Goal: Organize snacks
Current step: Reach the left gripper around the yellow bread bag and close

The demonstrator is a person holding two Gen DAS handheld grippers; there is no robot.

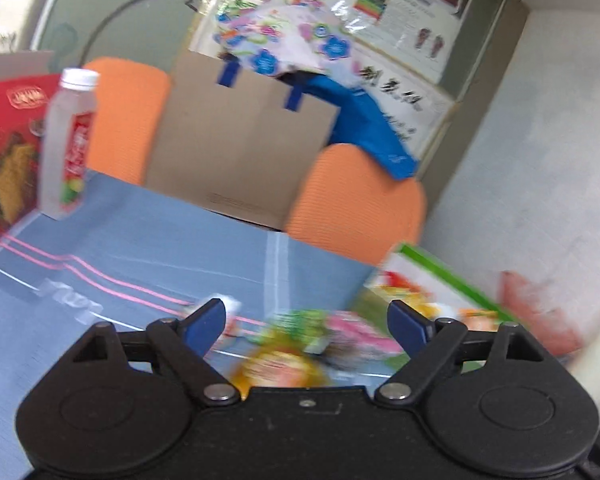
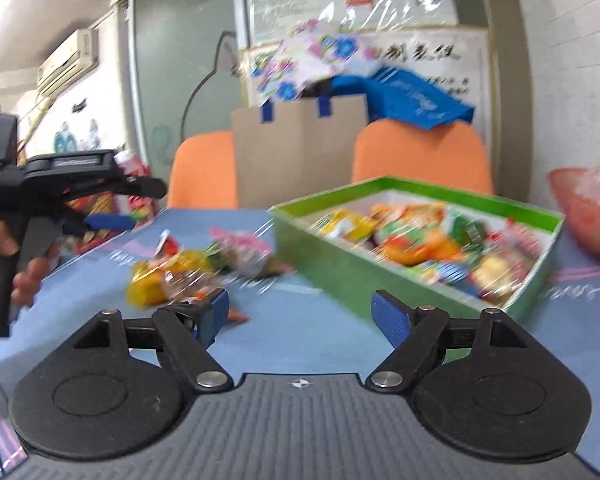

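Your snack packs (image 2: 172, 276): glossy crinkly plastic film. Green box (image 2: 400, 280): matt cardboard. Table cover (image 1: 140, 248): smooth, slight sheen. Gripper pads (image 2: 388, 316): textured blue rubber-like.

The right gripper (image 2: 300, 314) sits low over a blue table (image 2: 308, 332). Its two blue fingers are wide apart and nothing is between them. Just past the left finger lies a small pile of snack packets (image 2: 196, 268), yellow, pink and clear, all blurry. To the right is a green box (image 2: 416, 236) with white inside, full of bright snacks (image 2: 428, 240). A pink bowl (image 2: 588, 212) sits at the far right. On the left, a hand (image 2: 8, 256) holds the left gripper (image 2: 112, 204) above the table, with its fingers apart too. Behind the table are two orange chairs (image 2: 420, 156) and a brown paper bag (image 2: 296, 152) with blue handles.
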